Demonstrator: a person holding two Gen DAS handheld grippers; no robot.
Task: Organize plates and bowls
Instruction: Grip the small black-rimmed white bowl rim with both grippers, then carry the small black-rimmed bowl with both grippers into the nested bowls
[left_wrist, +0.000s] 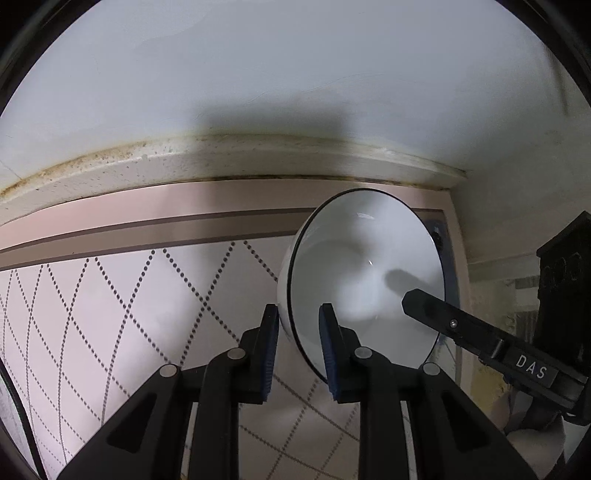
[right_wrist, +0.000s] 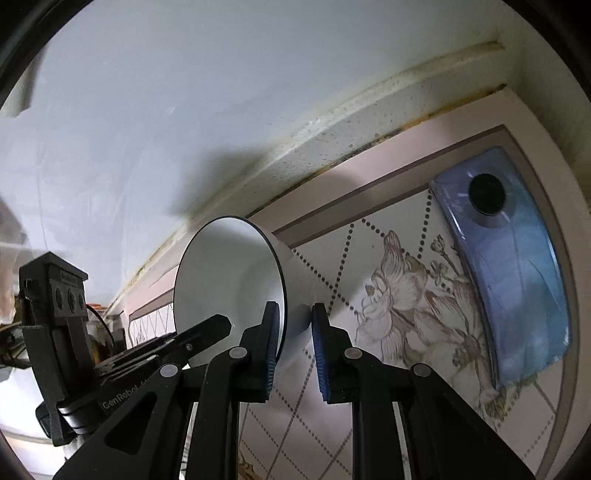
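A white bowl (left_wrist: 365, 266) with a thin dark rim is held tilted on its side above the patterned mat, its opening facing the left wrist view. My left gripper (left_wrist: 299, 343) is shut on its rim, one pad inside and one outside. My right gripper (right_wrist: 293, 343) is shut on the opposite rim of the same bowl (right_wrist: 229, 280). The right gripper's finger shows as a black bar (left_wrist: 461, 328) reaching into the bowl in the left wrist view. The left gripper shows at the left of the right wrist view (right_wrist: 147, 354).
A patterned mat (left_wrist: 110, 295) with dotted diamond lines and a flower print (right_wrist: 406, 295) covers the counter. A blue phone (right_wrist: 506, 266) lies on it at the right. A stained white ledge (left_wrist: 221, 162) and a white wall (left_wrist: 295, 74) run behind.
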